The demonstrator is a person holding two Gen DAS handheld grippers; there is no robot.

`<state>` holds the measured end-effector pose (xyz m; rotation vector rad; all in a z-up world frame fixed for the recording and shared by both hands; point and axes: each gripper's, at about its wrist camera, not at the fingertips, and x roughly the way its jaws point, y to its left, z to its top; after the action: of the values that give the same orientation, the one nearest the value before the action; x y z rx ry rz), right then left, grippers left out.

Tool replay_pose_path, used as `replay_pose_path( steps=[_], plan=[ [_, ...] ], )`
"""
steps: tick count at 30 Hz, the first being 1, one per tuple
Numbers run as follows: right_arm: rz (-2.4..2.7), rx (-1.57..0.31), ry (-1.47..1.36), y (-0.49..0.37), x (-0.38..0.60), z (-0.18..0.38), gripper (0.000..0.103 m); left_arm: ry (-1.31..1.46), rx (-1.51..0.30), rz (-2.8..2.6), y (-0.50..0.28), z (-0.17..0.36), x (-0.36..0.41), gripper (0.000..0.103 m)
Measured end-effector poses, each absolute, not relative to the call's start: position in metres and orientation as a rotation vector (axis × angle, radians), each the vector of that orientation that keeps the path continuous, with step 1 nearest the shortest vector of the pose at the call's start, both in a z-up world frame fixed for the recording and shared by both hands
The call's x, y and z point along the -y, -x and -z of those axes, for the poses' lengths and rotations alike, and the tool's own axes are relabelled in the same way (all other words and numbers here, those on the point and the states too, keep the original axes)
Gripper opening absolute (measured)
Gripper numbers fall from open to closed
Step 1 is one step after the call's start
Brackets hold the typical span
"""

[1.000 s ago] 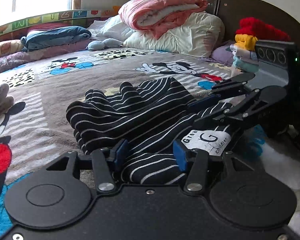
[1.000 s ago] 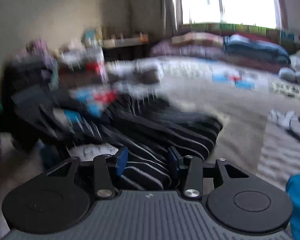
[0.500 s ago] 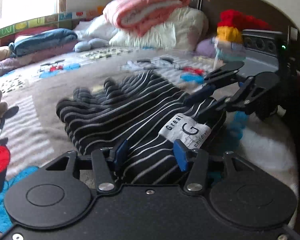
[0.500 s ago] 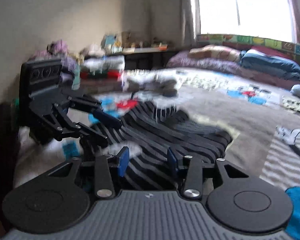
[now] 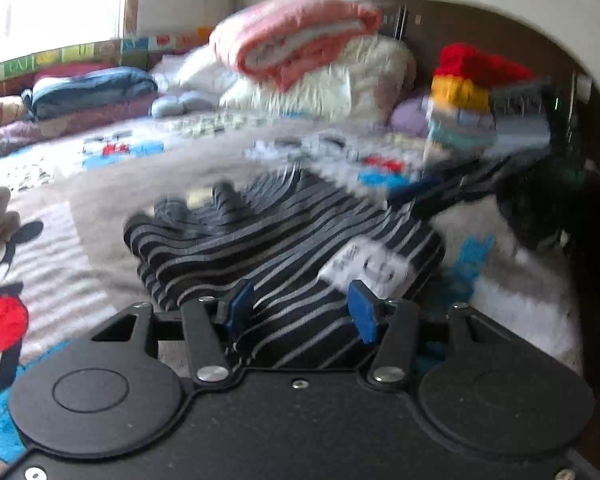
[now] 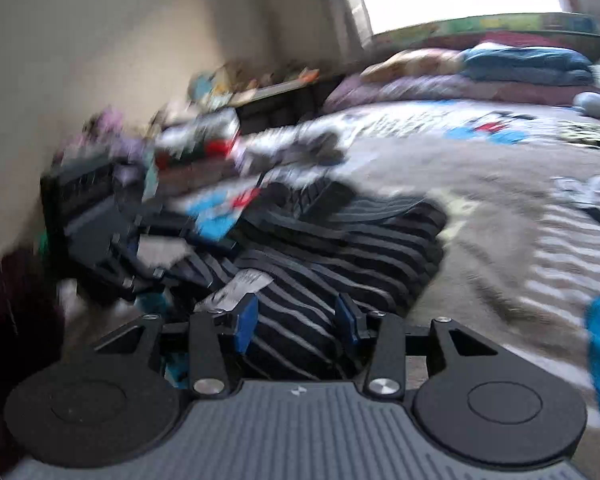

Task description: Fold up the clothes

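A black garment with thin white stripes (image 5: 268, 248) lies bunched on the cartoon-print bed cover, a white printed patch (image 5: 364, 264) at its near right. My left gripper (image 5: 300, 306) is open, its blue pads either side of the garment's near edge. The right gripper shows in this view at the garment's far right (image 5: 432, 196), blurred. In the right wrist view the same garment (image 6: 340, 248) lies ahead, and my right gripper (image 6: 296, 318) is open over its near edge. The left gripper shows there at the left (image 6: 148, 256), blurred.
A pink quilt (image 5: 296, 40) lies on white pillows (image 5: 340, 80) at the headboard. A red, yellow and pale stack of clothes (image 5: 464, 92) stands at the right. Folded bedding (image 5: 88, 92) lines the window side. Cluttered shelves (image 6: 220, 120) stand by the wall.
Both grippers have drawn back along the garment toward its near edges, stretching it flatter. Both views are now motion-blurred. The jaws stay open.
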<state>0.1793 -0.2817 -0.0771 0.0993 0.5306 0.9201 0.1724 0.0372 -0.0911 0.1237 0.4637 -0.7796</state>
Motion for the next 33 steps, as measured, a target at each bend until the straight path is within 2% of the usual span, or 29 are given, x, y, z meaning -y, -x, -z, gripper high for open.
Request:
replay_pose_path(
  steps=[3, 6, 12, 18, 21, 28, 33],
  plan=[
    [-0.885, -0.518, -0.107, -0.173, 0.285, 0.077, 0.042, -0.125, -0.484, 0.788, -0.175, 0.096, -0.035, 0.051],
    [-0.852, -0.611, -0.052, -0.181, 0.272, 0.096, 0.042, -0.159, -0.551, 0.753, -0.185, 0.110, -0.029, 0.051],
    [-0.833, -0.614, -0.031, -0.181, 0.270, 0.100, 0.047, -0.165, -0.540, 0.756, -0.181, 0.106, -0.031, 0.051],
    [-0.852, -0.489, -0.055, -0.176, 0.280, 0.071, 0.047, -0.071, -0.376, 0.658, -0.190, 0.086, -0.045, 0.050],
    [-0.812, -0.428, 0.015, -0.187, 0.267, 0.062, 0.047, -0.025, -0.348, 0.623, -0.210, 0.085, -0.046, 0.050],
    [-0.806, -0.422, -0.001, -0.234, 0.249, 0.069, 0.051, 0.035, -0.527, 0.581, -0.256, 0.110, -0.045, 0.053],
    [-0.802, -0.578, -0.055, -0.257, 0.249, 0.097, 0.057, 0.060, -0.565, 0.576, -0.260, 0.116, -0.047, 0.055]
  ],
)
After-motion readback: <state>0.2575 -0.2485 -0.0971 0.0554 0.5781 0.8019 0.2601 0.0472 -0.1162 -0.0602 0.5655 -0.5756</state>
